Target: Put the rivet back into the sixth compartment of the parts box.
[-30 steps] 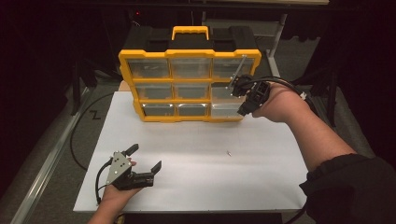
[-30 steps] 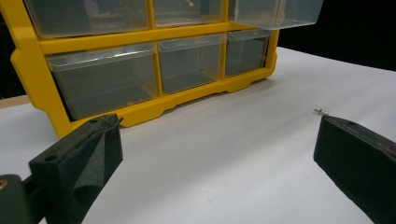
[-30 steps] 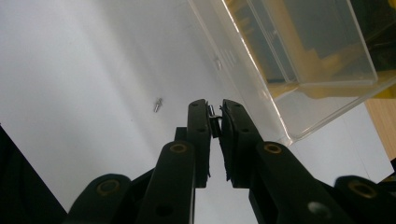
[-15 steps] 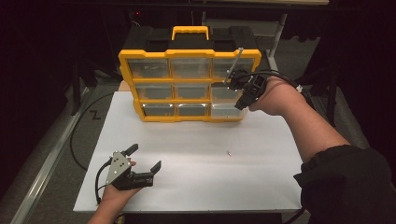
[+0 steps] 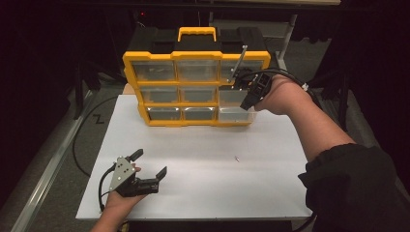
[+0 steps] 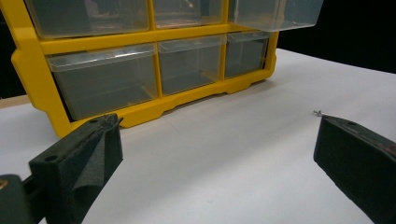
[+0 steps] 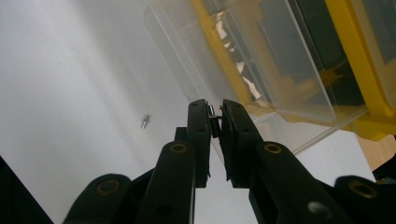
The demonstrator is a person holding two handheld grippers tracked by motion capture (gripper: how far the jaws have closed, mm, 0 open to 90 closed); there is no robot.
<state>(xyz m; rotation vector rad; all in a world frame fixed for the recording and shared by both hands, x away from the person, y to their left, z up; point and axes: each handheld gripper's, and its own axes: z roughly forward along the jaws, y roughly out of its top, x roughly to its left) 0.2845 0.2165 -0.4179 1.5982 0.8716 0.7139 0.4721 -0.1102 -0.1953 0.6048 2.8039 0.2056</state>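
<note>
Bright tabletop in a dark room

Light falls from above onto the white tabletop, while the surroundings in the high view sink into near black. In the right gripper view the white surface is blown out at upper left, and glare streaks the clear drawer; the near black tool is soft. In the left gripper view the jaws are blurred, the yellow organizer sharper, and shadows are faint.

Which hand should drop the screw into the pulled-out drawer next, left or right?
Right. The right gripper is shut on a small screw right beside the open drawer of the yellow organizer. The left gripper rests open at the near edge of the table, far from it.
</note>
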